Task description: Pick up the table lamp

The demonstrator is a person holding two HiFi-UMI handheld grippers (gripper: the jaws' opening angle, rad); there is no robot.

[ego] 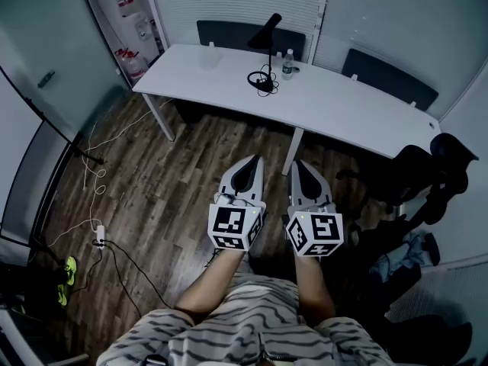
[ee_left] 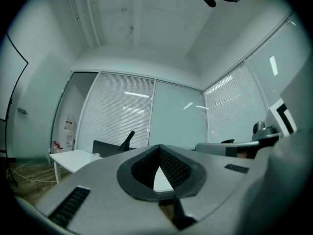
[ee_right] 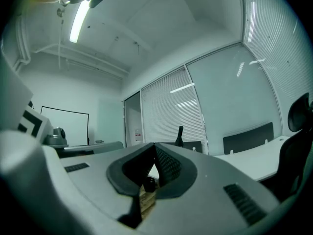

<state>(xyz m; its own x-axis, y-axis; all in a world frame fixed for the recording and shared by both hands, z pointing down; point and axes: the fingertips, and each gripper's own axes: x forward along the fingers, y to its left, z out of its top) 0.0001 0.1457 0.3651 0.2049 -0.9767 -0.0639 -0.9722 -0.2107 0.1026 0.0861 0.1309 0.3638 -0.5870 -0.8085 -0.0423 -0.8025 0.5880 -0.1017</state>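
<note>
I hold my left gripper (ego: 254,161) and right gripper (ego: 297,164) side by side over the wood floor (ego: 171,193), jaws closed, empty. The black table lamp (ego: 266,36) stands on the white desk (ego: 351,109), well apart from both.

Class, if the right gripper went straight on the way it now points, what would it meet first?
The right gripper would probably meet the front edge of the white desk; the lamp stands farther back, slightly left. Depth is unclear.

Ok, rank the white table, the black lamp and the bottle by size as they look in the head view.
1. White table, by far the largest.
2. Black lamp.
3. Bottle, the smallest.
All three stand about equally far from the camera, so nearness does not muddle the order.
</note>
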